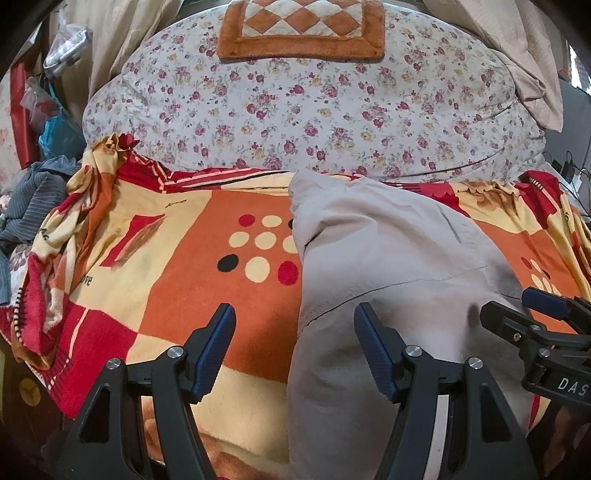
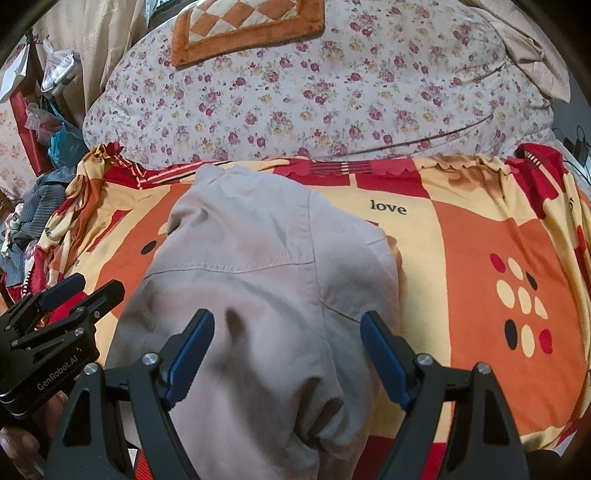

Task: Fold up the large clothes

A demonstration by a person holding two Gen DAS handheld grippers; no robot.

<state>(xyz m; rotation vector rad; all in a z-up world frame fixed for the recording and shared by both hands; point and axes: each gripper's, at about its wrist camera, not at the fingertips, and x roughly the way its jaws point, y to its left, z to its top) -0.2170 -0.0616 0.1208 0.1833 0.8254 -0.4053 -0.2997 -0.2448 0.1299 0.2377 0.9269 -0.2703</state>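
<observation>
Bed's pretty busy: a red, orange and cream blanket (image 1: 177,280) is spread over it, with a big flowery pillow (image 1: 295,110) at the far edge and a checkered orange mat (image 1: 301,33) on top of that. The beige garment (image 2: 258,295) lies on the blanket, running from just short of the pillow back toward the person, already narrowed into a long strip with a seam across it.

Looks to me like they're mid-fold. Neither tool has hold of anything: the left hand-held gripper (image 1: 294,325) hovers spread wide over the garment's left edge, and the right hand-held gripper (image 2: 287,330) is spread wide above its middle. My guess for the next move: pinch the near end on both sides and carry it toward the pillow.

Readable stuff: "love" on the blanket, "GenRobot.AI" on the left tool's body, "DAS" on the right one's.
</observation>
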